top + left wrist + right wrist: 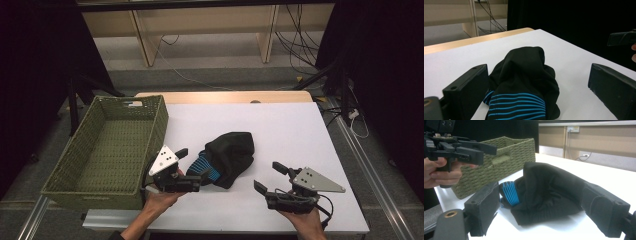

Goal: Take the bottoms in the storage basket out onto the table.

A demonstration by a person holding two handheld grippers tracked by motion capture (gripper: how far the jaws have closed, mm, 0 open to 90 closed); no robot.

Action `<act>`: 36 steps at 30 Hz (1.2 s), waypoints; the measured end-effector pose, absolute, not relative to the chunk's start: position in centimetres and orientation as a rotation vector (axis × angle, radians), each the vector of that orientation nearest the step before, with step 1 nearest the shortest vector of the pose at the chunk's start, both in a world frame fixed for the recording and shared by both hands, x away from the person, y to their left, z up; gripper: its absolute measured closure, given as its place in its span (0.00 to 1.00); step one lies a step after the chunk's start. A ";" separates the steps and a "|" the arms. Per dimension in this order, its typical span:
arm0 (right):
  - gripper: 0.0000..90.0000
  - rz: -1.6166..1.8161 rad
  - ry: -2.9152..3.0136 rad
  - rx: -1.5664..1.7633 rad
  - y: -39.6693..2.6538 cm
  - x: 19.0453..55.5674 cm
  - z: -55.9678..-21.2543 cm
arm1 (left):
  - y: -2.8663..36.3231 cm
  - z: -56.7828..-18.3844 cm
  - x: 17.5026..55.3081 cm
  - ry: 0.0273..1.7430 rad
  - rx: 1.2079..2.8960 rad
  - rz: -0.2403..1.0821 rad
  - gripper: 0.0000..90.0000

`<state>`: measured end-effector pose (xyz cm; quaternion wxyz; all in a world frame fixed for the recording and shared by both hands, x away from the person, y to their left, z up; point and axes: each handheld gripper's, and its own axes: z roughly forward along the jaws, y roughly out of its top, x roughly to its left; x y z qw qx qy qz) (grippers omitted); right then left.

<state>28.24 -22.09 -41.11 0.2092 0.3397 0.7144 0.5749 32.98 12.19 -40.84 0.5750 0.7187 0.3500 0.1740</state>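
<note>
Two hand-held grippers sit at the near edge of the white counter (300, 130), one in each of the person's hands. The left gripper (192, 167) is beside the basket's near right corner, its jaws spread wide and pointing right toward a bundle of dark cloth; in the left gripper view the bundle lies between the two black jaws, close against the left one, but I cannot tell whether it touches, and nothing is clamped. The left hand (160, 200) wraps the grip from below. The right gripper (267, 177) is held by the right hand (302, 220) near the counter's front right, jaws also wide apart and empty, aimed left at the same bundle (its grey three-cornered plate faces up).

Between the two grippers, a little farther in, lies the black garment (232, 152), a crumpled heap resting on the counter. A black band with bright blue stripes (205, 167) shows at its left end, nearest the left gripper. In the right gripper view the heap rises in a soft peak, the striped part toward the basket.

Left of the garment stands a green woven basket (75, 160), rectangular, with a cut-out handle in its far wall; its left part overhangs the counter's left edge.

Beyond the counter's far wooden edge are a grey floor, loose cables (300, 45) and pale wooden furniture legs (145, 40).
</note>
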 end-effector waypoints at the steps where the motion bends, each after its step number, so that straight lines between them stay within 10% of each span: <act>1: 0.19 1.598 1.989 0.945 -22.1 28.2 -41.1 | 12.2 -40.9 32.9 0.818 1.688 0.410 0.04; 36: 0.18 1.585 2.003 0.947 -21.9 28.3 -41.3 | 13.4 -41.7 32.3 0.838 1.655 0.406 0.02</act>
